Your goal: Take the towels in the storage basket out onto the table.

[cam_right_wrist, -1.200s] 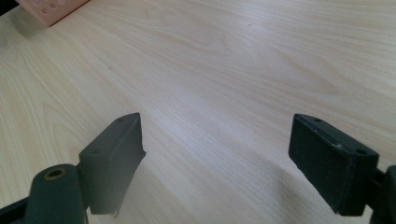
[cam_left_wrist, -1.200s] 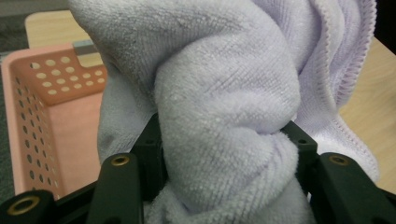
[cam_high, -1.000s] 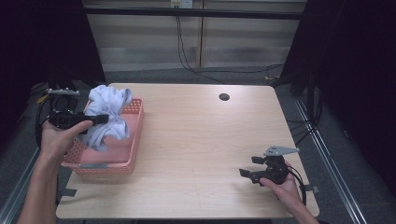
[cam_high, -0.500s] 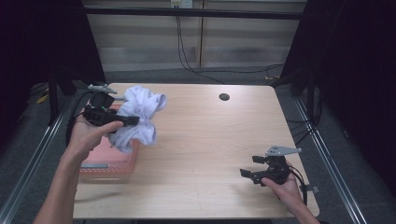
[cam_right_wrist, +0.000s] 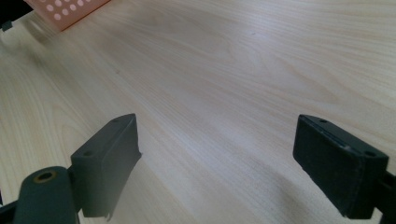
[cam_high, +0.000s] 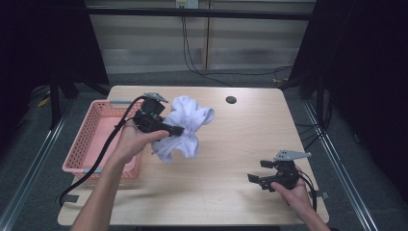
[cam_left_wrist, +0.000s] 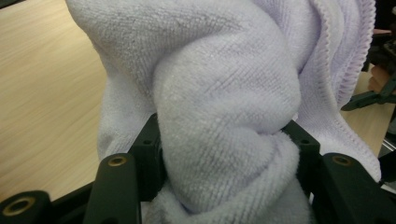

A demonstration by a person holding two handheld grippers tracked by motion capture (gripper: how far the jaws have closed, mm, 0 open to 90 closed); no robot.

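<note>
Since a second ago we've swung the left gripper (cam_high: 179, 130) out of the pink basket (cam_high: 82, 144), pinching the white towel (cam_high: 188, 125) bunched between its jaws over the table; right gripper (cam_high: 254, 177) waits spread, empty, so a laydown looks next

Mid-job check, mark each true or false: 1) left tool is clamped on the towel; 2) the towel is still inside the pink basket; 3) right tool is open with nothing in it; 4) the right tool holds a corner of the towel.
1) True: the left tool is shut on the white towel, which bunches between its jaws.
2) False: the towel hangs over the table, right of the pink basket.
3) True: the right tool is open over bare wood.
4) False: it holds nothing.
</note>
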